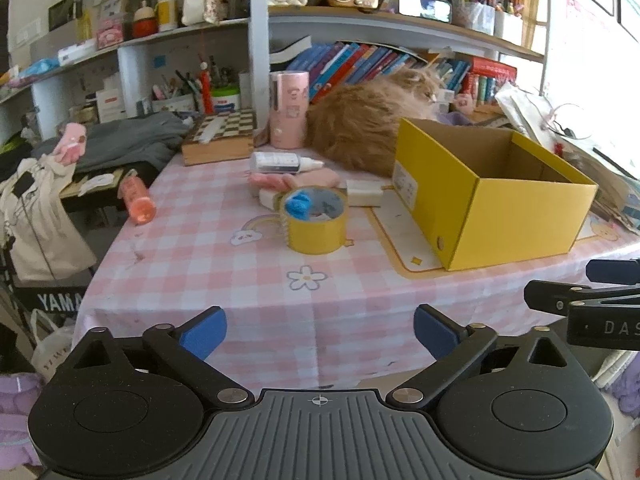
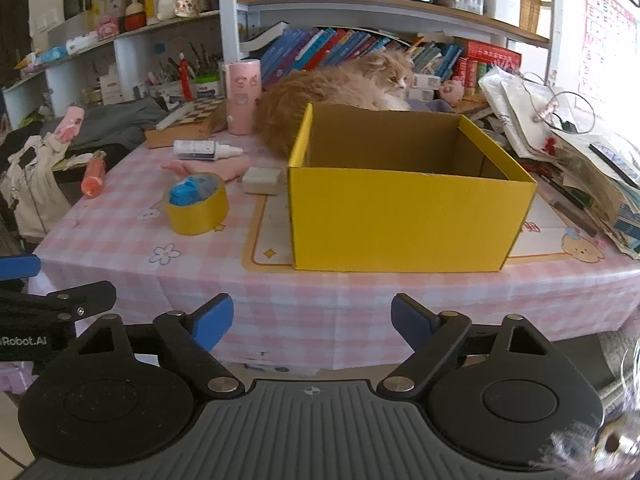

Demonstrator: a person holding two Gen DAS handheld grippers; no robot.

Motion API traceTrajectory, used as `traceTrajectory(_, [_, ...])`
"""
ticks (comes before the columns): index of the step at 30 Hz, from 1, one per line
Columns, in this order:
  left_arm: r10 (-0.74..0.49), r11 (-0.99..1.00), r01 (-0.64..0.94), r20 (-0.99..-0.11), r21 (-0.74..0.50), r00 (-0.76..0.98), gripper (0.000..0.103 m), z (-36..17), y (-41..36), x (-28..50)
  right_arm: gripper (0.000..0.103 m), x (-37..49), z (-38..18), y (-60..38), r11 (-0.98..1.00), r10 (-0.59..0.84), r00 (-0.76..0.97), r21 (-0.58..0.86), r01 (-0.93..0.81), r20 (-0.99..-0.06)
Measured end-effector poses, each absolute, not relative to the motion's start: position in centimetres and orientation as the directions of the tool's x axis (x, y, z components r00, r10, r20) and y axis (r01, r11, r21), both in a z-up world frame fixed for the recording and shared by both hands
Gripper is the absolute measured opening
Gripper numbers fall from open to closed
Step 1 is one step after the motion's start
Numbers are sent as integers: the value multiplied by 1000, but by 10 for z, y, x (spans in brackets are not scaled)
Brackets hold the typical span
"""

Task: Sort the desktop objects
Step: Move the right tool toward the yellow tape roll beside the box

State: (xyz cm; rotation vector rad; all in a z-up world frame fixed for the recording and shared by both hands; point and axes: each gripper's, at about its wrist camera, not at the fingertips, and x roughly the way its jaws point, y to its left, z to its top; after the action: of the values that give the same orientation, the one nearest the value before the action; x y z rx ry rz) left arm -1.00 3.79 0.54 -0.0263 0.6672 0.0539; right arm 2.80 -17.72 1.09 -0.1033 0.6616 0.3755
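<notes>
I have both tongs hanging off the table's near edge, neither touching anything. My left tongs (image 1: 320, 332) stand wide open with nothing between the blue pads, pointing across the pink checked table (image 1: 224, 280) toward the tape roll (image 1: 314, 224). My right tongs (image 2: 312, 320) are also open and empty, facing the yellow box (image 2: 404, 216).

The box sits open-topped toward the table's right side, on a white mat (image 2: 268, 240) with an orange border, its front wall close to the near edge. I can see only bare cardboard inside it; its floor is hidden from me. The tape roll stands left of the box, about mid-table, with something blue (image 2: 186, 192) tucked in its core. Just behind it lie a pink soft thing (image 2: 208, 168) and a white block (image 2: 262, 180), the block just beside the box's left wall. Further back a white bottle (image 2: 206, 150) lies on its side. An orange tube (image 2: 94, 178) lies at the table's left edge. A pink cup (image 2: 242, 96) stands upright near the far edge, beside a checkered board (image 1: 224, 128). A long-haired ginger cat (image 2: 332, 96) lies along the far edge behind the box. Papers (image 2: 568, 152) are piled at the right edge.
</notes>
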Motion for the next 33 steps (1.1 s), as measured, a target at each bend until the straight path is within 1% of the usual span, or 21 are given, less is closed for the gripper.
traceTrajectory(6, [75, 995, -103, -619, -10, 782, 94, 7, 50, -9, 67, 29, 14, -165, 903, 348, 706, 19, -429, -617])
traceTrajectory(11, [100, 991, -130, -614, -4, 783, 91, 8, 59, -8, 62, 29, 16, -158, 888, 372, 695, 17, -460, -616])
traceTrajectory(14, [119, 988, -152, -608, -3, 785, 90, 10, 64, -8, 60, 30, 16, -155, 882, 381, 690, 19, -471, -616])
traceTrajectory(26, [189, 975, -223, -558, 7, 808, 90, 21, 72, -12, 57, 38, 13, -137, 844, 458, 674, 44, -535, -579])
traceTrajectory(33, [219, 966, -257, -559, 12, 799, 90, 23, 81, -9, 57, 48, 9, -121, 813, 506, 652, 60, -579, -565])
